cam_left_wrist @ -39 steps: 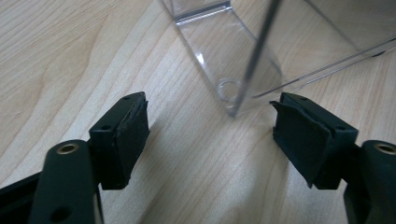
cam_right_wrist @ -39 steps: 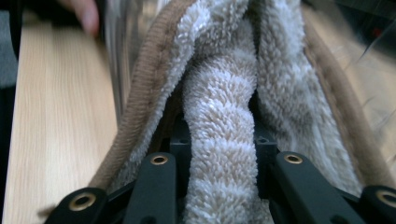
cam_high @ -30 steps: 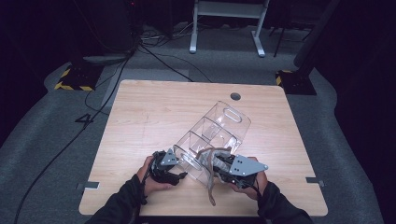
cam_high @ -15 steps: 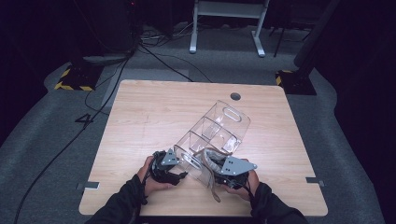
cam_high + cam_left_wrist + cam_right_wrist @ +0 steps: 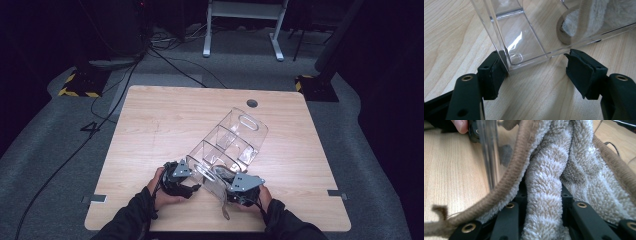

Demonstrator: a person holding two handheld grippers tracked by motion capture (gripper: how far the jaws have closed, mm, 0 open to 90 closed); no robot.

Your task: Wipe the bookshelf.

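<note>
Clear acrylic organizer (image 5: 227,145) lying diagonally on the wooden table (image 5: 160,125), its long body divided by transparent partitions into several compartments and its far end pierced by an oval handle slot. The near compartment holds part of a beige towel (image 5: 554,170), which in the left gripper view shows through the transparent wall as a pale, fluffy mass with a darker rolled edge; the farther compartments look bare, though glare on the plastic makes this hard to confirm. The organizer is rigid, glossy and sharp-cornered, with a small round foot visible at its base corner; the towel is soft terry with a looped pile and a brown corded hem that ends in a frayed tail, and a strip of it hangs out toward the table's near edge. The left gripper (image 5: 537,68) sits at the organizer's near corner with its jaws standing wide: one pad (image 5: 495,72) touches the corner edge, the other stands clear of the wall, so nothing is clamped. The right gripper (image 5: 543,195), at the organizer's near end beside the left one, has its jaws drawn close together on a thick fold of the towel, pinching it firmly.
</note>
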